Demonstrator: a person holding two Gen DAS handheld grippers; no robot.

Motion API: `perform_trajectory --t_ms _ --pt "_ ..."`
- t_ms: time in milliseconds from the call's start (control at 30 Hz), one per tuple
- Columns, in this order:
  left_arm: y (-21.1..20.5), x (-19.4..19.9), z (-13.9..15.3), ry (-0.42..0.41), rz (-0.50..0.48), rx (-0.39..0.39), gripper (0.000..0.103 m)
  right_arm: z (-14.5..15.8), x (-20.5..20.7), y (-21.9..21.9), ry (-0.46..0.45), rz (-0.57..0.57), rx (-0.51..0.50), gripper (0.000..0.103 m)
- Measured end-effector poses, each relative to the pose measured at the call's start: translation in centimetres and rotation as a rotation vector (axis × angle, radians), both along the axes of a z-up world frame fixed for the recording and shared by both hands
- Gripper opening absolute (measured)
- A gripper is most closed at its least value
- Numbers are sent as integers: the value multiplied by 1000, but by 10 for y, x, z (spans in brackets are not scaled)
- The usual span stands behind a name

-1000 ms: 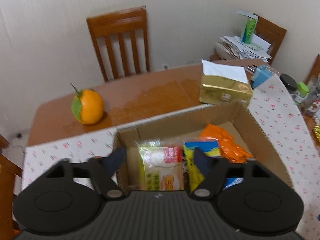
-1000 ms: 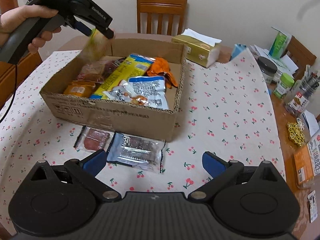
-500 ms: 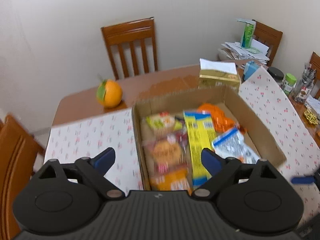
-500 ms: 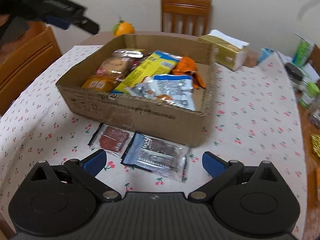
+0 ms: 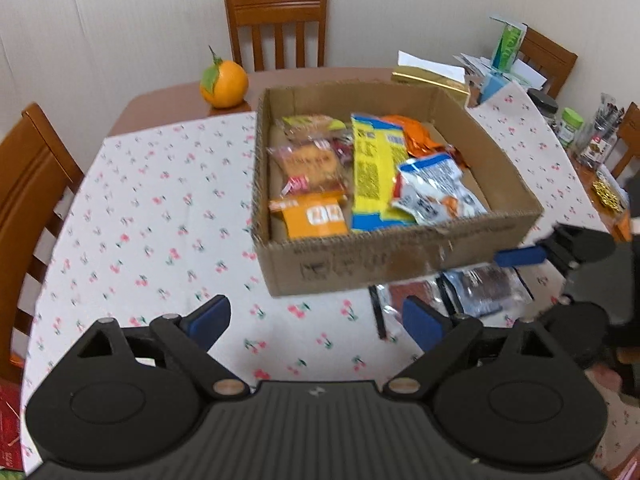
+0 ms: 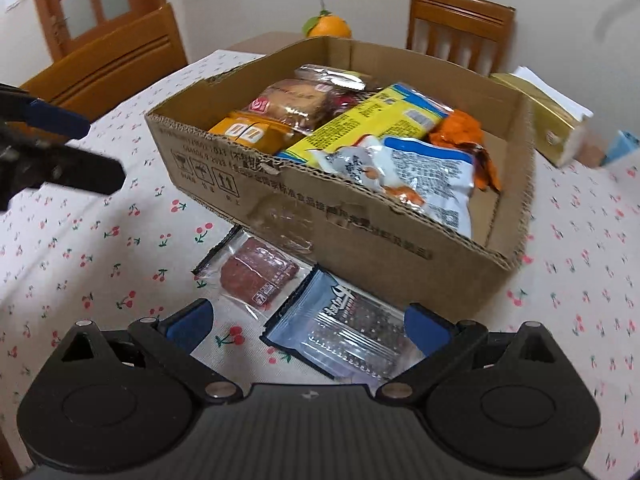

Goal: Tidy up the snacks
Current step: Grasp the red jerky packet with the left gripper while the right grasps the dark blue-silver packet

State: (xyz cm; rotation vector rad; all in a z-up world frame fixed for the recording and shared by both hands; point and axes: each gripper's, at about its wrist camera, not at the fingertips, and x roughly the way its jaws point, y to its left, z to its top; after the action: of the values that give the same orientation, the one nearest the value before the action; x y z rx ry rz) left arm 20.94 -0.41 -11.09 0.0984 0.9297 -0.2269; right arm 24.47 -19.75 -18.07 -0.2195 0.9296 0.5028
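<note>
A cardboard box (image 5: pixel 380 268) stands on the cherry-print tablecloth, holding several snack packs, among them a yellow packet (image 5: pixel 372 168) and a white-and-blue packet (image 6: pixel 432 176). In front of the box lie a clear packet with a red meat snack (image 6: pixel 256 272) and a blue-grey packet (image 6: pixel 348 328). My right gripper (image 6: pixel 308 320) hovers open just above these two, the blue-grey packet lying between its fingers, untouched. My left gripper (image 5: pixel 316 318) is open and empty over bare cloth, short of the box's near left corner. One blue finger of the right gripper (image 5: pixel 520 258) shows beside the box.
An orange (image 5: pixel 224 84) and a gold tissue box (image 5: pixel 432 76) sit behind the box. Jars (image 5: pixel 572 128) and papers crowd the far right edge. Wooden chairs (image 5: pixel 36 184) stand around the table. The cloth to the left of the box is bare.
My left gripper let go of a snack pack in the box, opened wide and drew back to the near side. My right gripper sank closer to the two packets and rolled.
</note>
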Motion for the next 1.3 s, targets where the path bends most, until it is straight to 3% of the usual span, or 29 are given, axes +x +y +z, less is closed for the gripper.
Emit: perform_trajectory --t_ms 233,400,500,633,667,700,733,833,867,1167,1300 --pt "-4 -7 -6 17 6 -14 93 -5 -1 7 11 67 -86 103" --pt "-3 -6 -7 19 14 -21 93 -1 -10 8 109 156 -69 103" --pt "-3 -5 -9 26 15 -24 93 -1 -8 9 53 126 -92 103" --pt "-4 -5 -11 33 13 -26 93 -5 2 12 59 115 -64 103" --pt "-4 -5 -11 34 13 -22 93 -6 3 14 56 118 -66 98" --pt "-4 -5 -12 34 11 -21 93 -6 3 15 53 121 -73 86" --pt "-4 -5 -13 34 9 -21 93 -5 1 16 53 125 -75 83" --pt "-6 -3 -17 42 3 -18 93 0 -8 14 42 114 -77 59" --pt "-7 -2 -20 46 -4 -18 93 1 -12 12 42 101 -85 56" --pt "-40 6 -45 66 -76 -15 93 6 -38 -23 47 -126 -156 56" --pt "-59 11 -54 62 -91 -13 93 5 -45 -32 42 -154 -155 64"
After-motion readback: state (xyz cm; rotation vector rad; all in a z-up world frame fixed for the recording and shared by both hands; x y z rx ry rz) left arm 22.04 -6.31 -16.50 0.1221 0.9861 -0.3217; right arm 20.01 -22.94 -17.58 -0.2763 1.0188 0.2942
